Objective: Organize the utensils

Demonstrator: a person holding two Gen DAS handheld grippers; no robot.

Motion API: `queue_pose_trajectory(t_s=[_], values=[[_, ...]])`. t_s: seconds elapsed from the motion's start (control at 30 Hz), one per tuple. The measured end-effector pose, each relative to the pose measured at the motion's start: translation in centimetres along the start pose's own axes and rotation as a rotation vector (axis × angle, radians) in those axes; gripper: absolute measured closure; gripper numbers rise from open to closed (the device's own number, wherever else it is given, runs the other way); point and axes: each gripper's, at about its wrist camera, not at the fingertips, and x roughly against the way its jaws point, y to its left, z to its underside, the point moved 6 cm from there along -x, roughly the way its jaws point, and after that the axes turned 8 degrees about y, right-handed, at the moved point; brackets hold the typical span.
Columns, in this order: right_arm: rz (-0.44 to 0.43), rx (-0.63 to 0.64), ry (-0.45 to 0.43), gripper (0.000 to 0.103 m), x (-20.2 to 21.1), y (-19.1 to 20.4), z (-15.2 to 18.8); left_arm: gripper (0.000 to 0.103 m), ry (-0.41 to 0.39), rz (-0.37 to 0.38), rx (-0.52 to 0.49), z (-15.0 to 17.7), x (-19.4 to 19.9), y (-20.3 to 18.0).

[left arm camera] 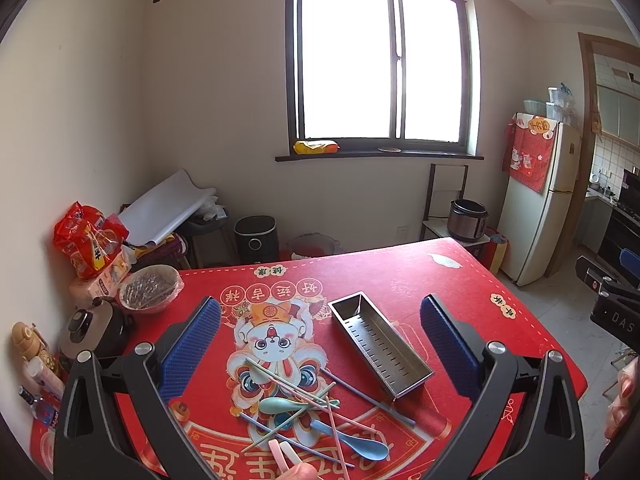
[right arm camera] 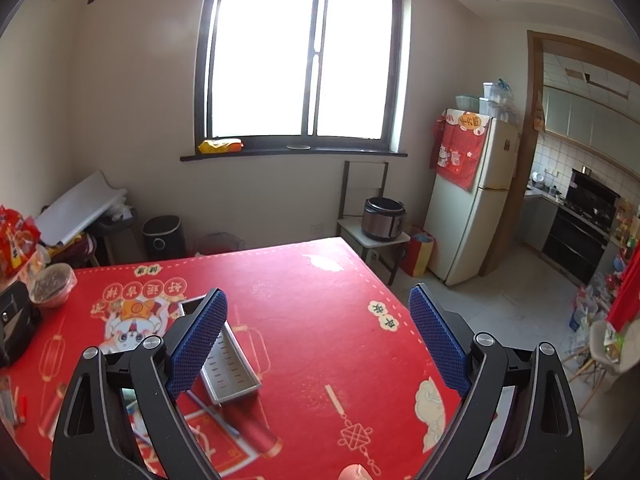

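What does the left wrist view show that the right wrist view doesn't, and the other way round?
Only the left wrist view shows the loose pile of chopsticks and spoons, plus the open left gripper. Only the right wrist view shows the open right gripper and the stove. Both show the empty metal tray, the red table mat, the window and the fridge.

The right gripper is wide open over the red bench. A metal tray sits behind its left finger.
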Motion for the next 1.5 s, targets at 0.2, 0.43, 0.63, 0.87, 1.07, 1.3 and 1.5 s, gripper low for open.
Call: queue_pose_trajectory(t_s=[0.2,0.43,0.63,0.87,1.07,1.3,1.5], values=[[0.003,-0.003,-0.003,0.014,-0.04,-0.26,-0.13,0.005,-0.001,0.0,-0.001,0.0,0.02,-0.01],[0.006,-0.001,-0.007,0.014,0.06,-0.09,-0.09,0.005,-0.003,0.0,-0.001,-0.03,0.26,0.08],[0.005,-0.001,-0.007,0.014,0.05,-0.11,-0.12,0.005,-0.004,0.0,-0.001,0.0,0.29,0.22],[0.008,-0.006,-0.008,0.014,0.03,-0.22,-0.1,0.005,-0.004,0.0,-0.001,-0.16,0.54,0.3],[0.008,-0.009,-0.007,0.014,-0.13,-0.34,-0.1,0.005,-0.005,-0.002,-0.001,-0.1,0.48,0.24],[0.011,-0.011,-0.005,0.014,-0.29,-0.23,0.08,0.005,-0.005,-0.001,-0.002,-0.09,0.54,0.26],[0.012,-0.009,-0.008,0.014,-0.37,-0.09,0.18,0.005,-0.005,-0.001,-0.003,-0.07,0.47,0.22]])
